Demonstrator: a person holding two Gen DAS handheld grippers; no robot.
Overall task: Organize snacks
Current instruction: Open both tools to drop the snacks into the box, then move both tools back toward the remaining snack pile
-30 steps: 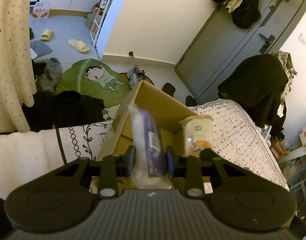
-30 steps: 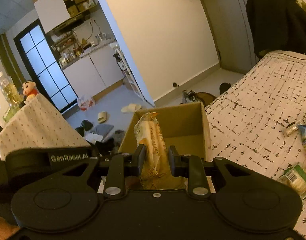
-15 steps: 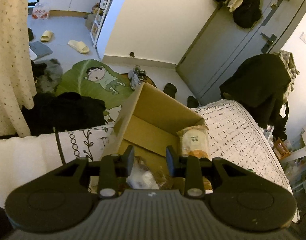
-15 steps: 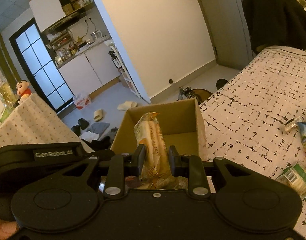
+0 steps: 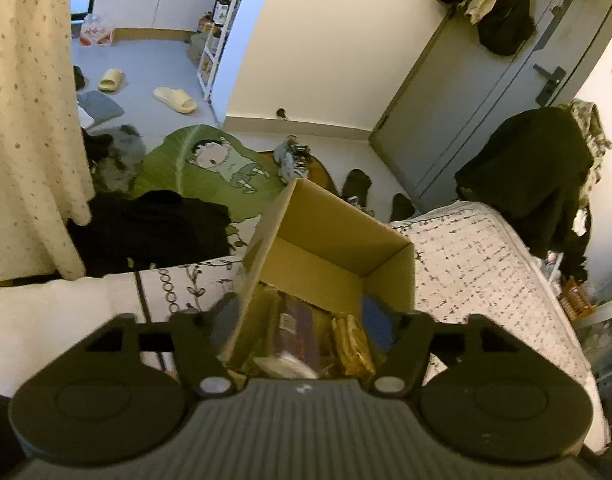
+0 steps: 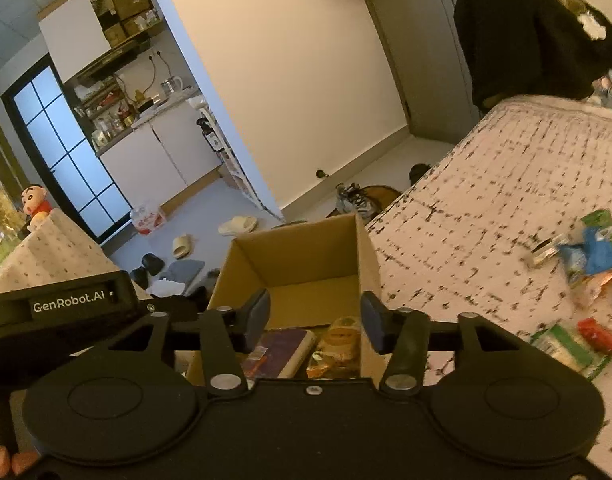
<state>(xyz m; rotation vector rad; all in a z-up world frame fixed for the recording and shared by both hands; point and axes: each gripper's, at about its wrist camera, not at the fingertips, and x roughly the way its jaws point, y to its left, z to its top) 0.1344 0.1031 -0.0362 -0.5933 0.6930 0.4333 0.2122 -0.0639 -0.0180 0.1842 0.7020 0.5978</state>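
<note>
An open cardboard box stands on the bed and shows in the right wrist view too. Inside lie a purple packet and a yellow-orange bread packet; the right wrist view shows the purple packet and the bread packet side by side. My left gripper is open and empty above the box's near end. My right gripper is open and empty above the box. Several loose snack packets lie on the bed to the right.
The patterned bedspread runs right of the box. The left gripper's body sits just left of the right one. The floor beyond holds slippers, shoes, a green cartoon mat and dark clothes. A grey door stands behind.
Both grippers have opened. The purple packet left the left gripper first, then the bread packet left the right one. Both now lie in the box.
</note>
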